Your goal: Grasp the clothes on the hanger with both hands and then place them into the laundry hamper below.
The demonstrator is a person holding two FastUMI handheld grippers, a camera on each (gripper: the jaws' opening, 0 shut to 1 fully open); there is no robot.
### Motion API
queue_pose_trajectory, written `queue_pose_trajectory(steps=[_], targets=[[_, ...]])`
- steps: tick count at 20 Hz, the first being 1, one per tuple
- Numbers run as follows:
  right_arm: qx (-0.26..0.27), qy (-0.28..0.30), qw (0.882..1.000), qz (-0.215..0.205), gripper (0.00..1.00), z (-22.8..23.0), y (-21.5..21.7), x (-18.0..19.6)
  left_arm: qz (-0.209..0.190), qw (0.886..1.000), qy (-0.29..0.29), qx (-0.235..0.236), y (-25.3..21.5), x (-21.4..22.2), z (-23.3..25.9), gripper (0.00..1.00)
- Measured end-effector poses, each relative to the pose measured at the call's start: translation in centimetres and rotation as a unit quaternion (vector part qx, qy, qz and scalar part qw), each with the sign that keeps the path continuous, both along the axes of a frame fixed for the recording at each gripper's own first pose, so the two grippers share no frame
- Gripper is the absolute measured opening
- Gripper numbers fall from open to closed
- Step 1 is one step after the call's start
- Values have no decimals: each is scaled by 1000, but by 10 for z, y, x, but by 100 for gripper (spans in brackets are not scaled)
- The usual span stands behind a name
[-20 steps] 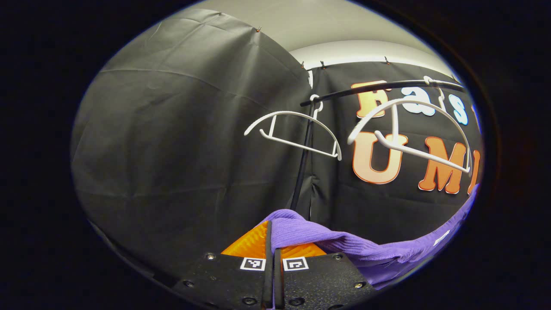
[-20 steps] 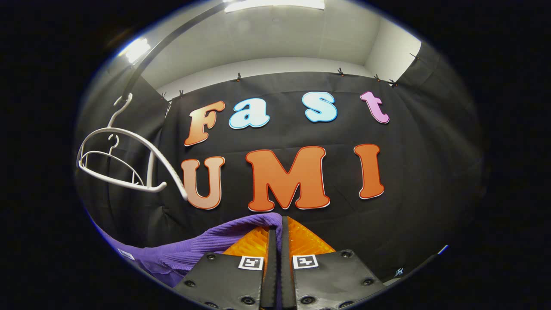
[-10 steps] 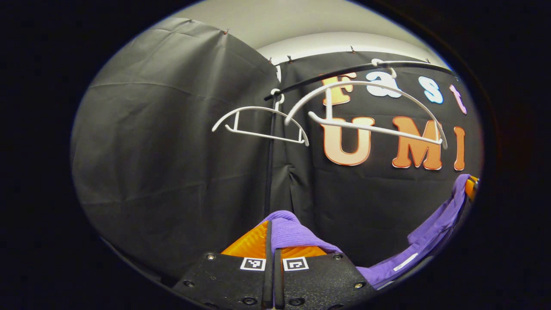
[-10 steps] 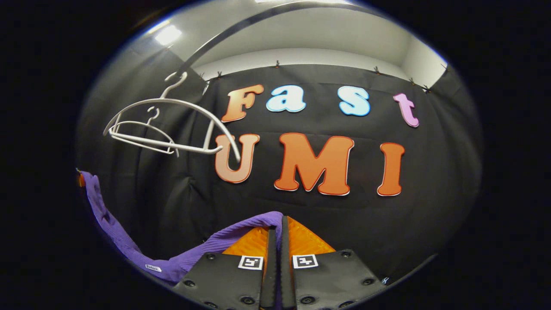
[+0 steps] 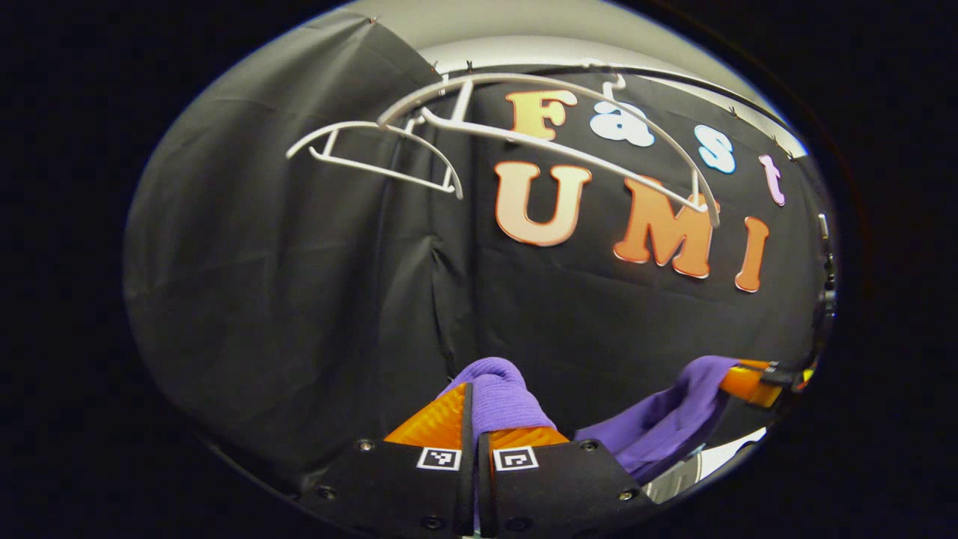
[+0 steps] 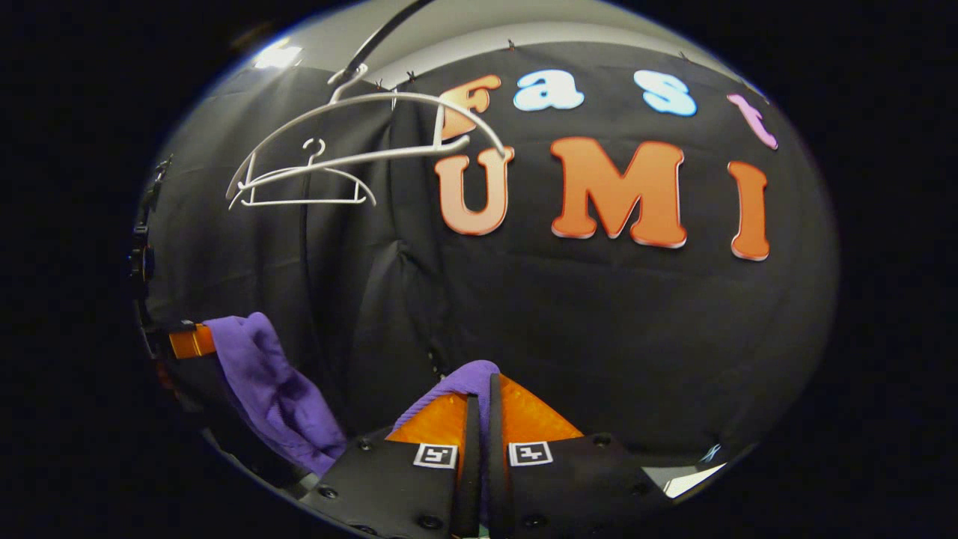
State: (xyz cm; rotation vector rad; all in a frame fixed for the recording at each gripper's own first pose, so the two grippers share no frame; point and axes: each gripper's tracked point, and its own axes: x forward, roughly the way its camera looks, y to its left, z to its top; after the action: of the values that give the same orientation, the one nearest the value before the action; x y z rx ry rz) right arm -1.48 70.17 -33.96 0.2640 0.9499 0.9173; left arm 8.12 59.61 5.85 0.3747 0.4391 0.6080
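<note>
Ribbed purple knit pinched in both tongs, curved white hangers bare.

1. The garment is solid purple with a fine ribbed knit, and its far fold reads the same purple.
2. Both hangers, the near one and the far one, are plain white.
3. The booth cloth is matte black.
4. The wall strip above it is pale grey-white.

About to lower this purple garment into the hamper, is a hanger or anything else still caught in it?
Nothing visible is. Both white hangers hang bare above, apart from the purple garment, which the left gripper and right gripper each pinch. The hamper's position can't be judged.
</note>
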Motion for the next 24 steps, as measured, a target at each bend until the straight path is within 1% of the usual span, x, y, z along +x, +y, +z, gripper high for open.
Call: queue_pose_trajectory(steps=[2, 4, 6, 7, 8, 9, 11, 13, 15, 17, 18, 19, 20, 21, 22, 24], targets=[[-8, 38, 999, 14, 12, -17, 3, -25, 1, 999, 15, -35, -5, 1, -27, 3], [-21, 66, 997, 30, 12, -29, 5, -45, 17, 997, 30, -74, -4, -3, -56, 3], [-39, 94, 993, 54, 12, -43, 3, -70, 39, 991, 56, -118, -2, -10, -88, 4], [-50, 107, 991, 67, 12, -45, 1, -80, 48, 987, 65, -136, -2, -13, -103, 6], [-58, 119, 988, 79, 7, -50, 0, -91, 57, 984, 76, -150, -3, -15, -116, 4], [-65, 129, 986, 88, 12, -56, 1, -101, 74, 980, 89, -159, -1, -20, -129, 4], [-79, 150, 980, 105, 12, -66, 3, -118, 94, 974, 122, -167, -4, -29, -149, 5], [-95, 163, 975, 121, 12, -76, 2, -134, 98, 969, 156, -167, -8, -36, -171, 6], [-95, 168, 973, 126, 12, -79, 2, -140, 97, 963, 182, -173, -13, -37, -184, 6], [-99, 167, 972, 129, 12, -83, 2, -144, 94, 958, 196, -188, -20, -40, -189, 11], [-99, 172, 971, 132, 7, -85, 1, -149, 99, 956, 200, -191, -21, -43, -189, 10], [-102, 176, 970, 137, 8, -87, -1, -152, 106, 953, 206, -195, -21, -44, -192, 22], [-100, 182, 968, 141, 34, -89, -1, -155, 112, 952, 211, -192, -21, -44, -192, 35], [-96, 183, 969, 138, 38, -88, -1, -154, 119, 952, 214, -184, -19, -40, -188, 49], [-95, 183, 969, 138, 53, -89, 1, -154, 125, 952, 216, -176, -18, -37, -184, 60], [-103, 179, 969, 136, 84, -96, 0, -150, 135, 951, 218, -173, -18, -37, -187, 82]])
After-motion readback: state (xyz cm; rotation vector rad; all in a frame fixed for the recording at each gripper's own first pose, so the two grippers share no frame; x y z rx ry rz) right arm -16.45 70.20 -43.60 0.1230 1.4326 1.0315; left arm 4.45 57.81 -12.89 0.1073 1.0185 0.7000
